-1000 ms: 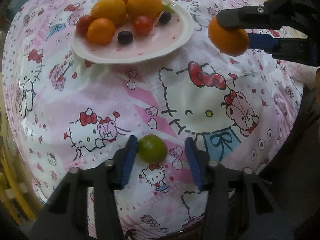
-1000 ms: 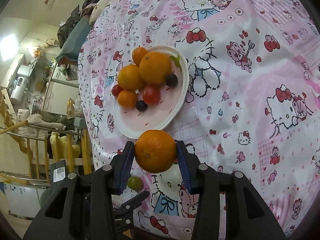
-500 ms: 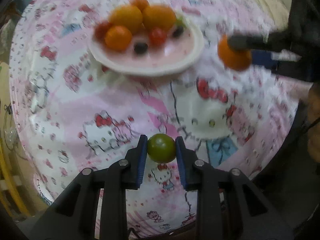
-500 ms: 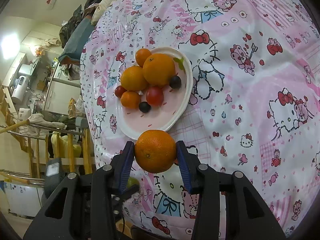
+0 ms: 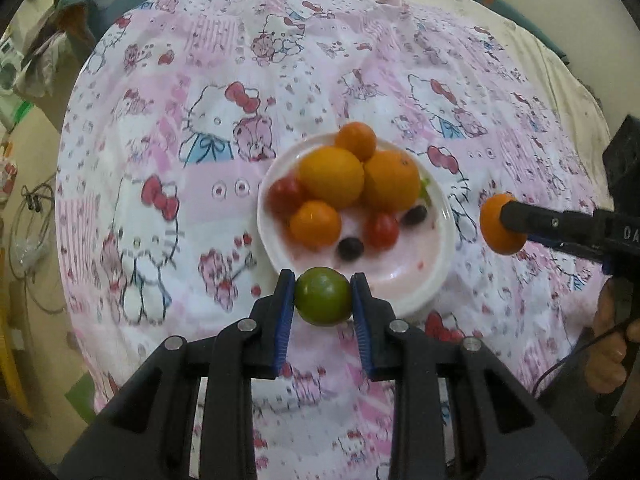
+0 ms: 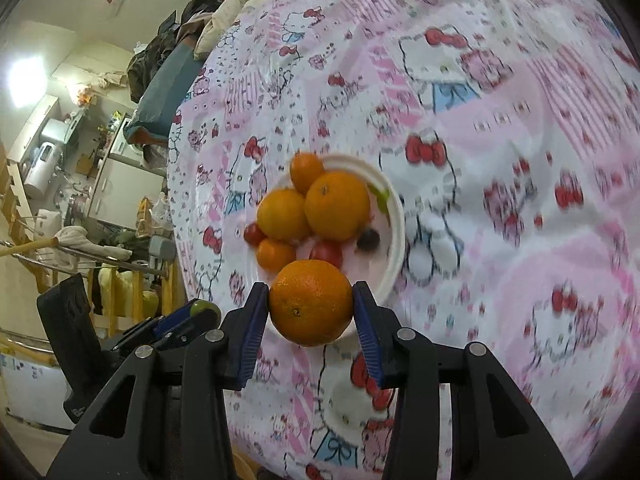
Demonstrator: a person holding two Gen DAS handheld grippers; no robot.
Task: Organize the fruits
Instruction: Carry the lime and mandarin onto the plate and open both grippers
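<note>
1. just before the near rim of the white plate (image 5: 442, 276), a green fruit (image 5: 323, 296) is pinched between the blue pads of the left gripper (image 5: 323, 300)
2. beside the plate, off its right edge in the left wrist view, an orange (image 6: 311, 302) is clamped in the right gripper (image 6: 311, 312)
3. on the plate, four orange fruits, two red tomatoes (image 5: 381, 230) and two dark grapes (image 5: 350, 247) are piled
4. under the plate, a pink cartoon-cat tablecloth (image 5: 160, 184) is spread
</note>
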